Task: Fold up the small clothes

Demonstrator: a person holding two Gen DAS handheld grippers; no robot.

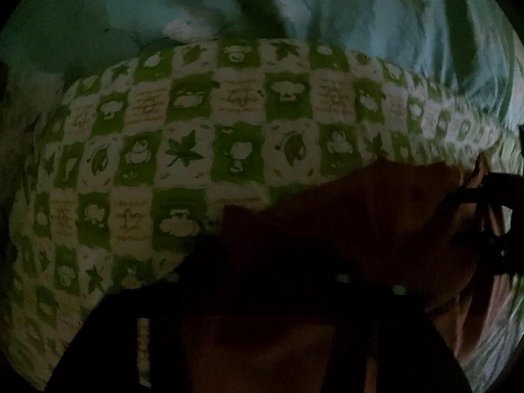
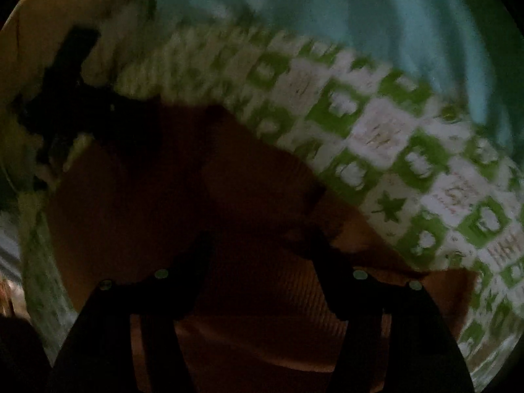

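A brown ribbed garment (image 1: 344, 216) lies on a green-and-white checked bedsheet (image 1: 196, 124), dim in both views. My left gripper (image 1: 258, 249) points down into the garment's left edge. Its dark fingers stand close together and pinch a raised fold, and the tips are lost in shadow. At the right edge of the left wrist view my right gripper (image 1: 491, 216) shows as a dark shape over the garment's far end. In the right wrist view, my right gripper (image 2: 255, 245) has its fingers apart over the brown garment (image 2: 249, 288), with ribbed cloth showing between them. My left gripper (image 2: 65, 104) is at the upper left there.
Pale blue-green bedding (image 1: 376, 16) lies bunched beyond the checked sheet (image 2: 409, 150). The checked sheet spreads bare to the left of the garment in the left wrist view. The right wrist view is blurred.
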